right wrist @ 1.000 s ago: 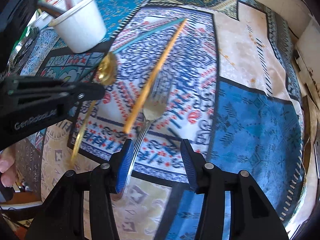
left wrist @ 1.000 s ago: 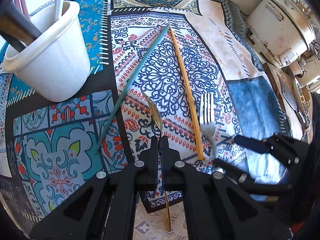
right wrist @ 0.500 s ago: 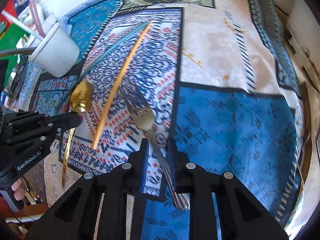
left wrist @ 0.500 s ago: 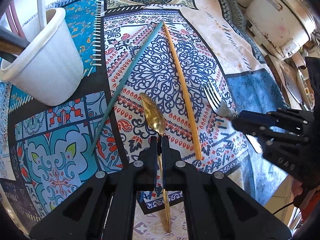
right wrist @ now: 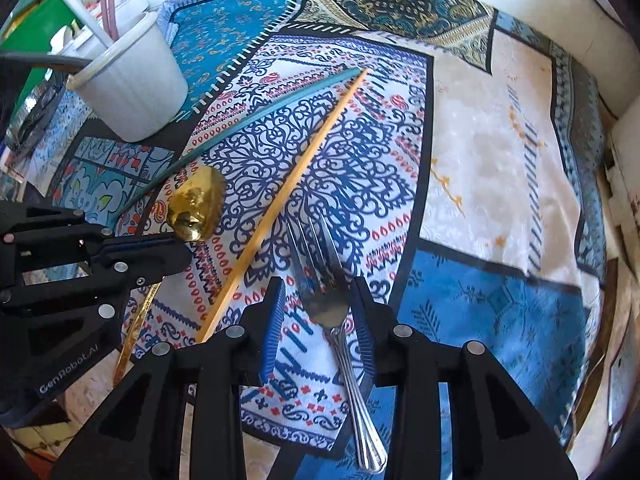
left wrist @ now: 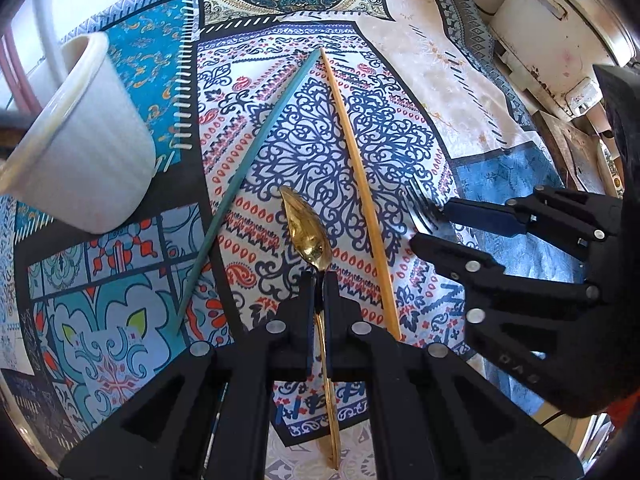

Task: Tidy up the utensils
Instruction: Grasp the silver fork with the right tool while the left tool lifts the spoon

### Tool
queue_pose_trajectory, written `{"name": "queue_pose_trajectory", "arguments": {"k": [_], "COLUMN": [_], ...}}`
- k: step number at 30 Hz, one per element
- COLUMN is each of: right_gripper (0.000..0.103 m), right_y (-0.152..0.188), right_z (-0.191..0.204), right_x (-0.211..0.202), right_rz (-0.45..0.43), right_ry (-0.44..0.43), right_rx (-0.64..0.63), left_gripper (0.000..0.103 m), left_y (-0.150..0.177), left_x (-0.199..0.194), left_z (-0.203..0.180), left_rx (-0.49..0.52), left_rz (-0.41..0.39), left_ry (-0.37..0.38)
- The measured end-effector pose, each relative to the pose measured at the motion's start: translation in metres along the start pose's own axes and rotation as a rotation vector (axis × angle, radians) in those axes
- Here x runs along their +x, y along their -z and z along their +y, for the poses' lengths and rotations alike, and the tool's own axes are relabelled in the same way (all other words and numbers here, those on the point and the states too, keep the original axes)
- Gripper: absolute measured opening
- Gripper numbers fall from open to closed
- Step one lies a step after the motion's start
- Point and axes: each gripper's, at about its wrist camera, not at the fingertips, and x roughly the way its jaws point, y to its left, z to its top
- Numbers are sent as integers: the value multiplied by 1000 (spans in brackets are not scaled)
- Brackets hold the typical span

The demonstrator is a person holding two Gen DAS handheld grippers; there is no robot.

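Left gripper (left wrist: 319,280): jaws clamped on the neck of a gold spoon (left wrist: 306,230), just below the bowl. The bowl projects forward of the fingertips; the handle runs back beneath the gripper body over the patterned tablecloth (left wrist: 480,92).

Right gripper (right wrist: 318,300): jaws parted and opening, standing either side of a silver fork (right wrist: 326,308) at the base of its tines. A gap shows on the left pad side; the right pad sits close to the fork's edge, and contact there cannot be confirmed. The fork handle extends back under the gripper.

An orange chopstick (left wrist: 360,184) lies on the cloth between spoon and fork. A teal chopstick (left wrist: 248,184) lies on the spoon's far side, its far tip almost meeting the orange one.

A white cup (right wrist: 128,88) stands further off on the cloth beyond the teal chopstick, with several utensils standing in it, in the right wrist view.
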Motion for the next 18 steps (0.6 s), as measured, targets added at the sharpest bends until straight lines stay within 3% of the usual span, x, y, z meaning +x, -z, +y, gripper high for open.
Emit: {"name": "queue_pose_trajectory", "arguments": {"k": [14,15,18], "right_gripper": [22,0,1], "right_y": [1,2,3], "right_z": [-30,-32,-38], "right_x": [-9,-11,-19], "right_rz": [-20,-25,-42], "right_ry": [-86,-101,-99], "right_rx": [139,146,172], "left_gripper": [2,2,2], "left_y": [-7,-5,2], "left_x": [3,2,-4], "left_z": [-10,-11,-17], "left_rx": [-4,-2,26], "left_rz": [-30,-30,-38], "left_ry": [-23,-21,-37]}}
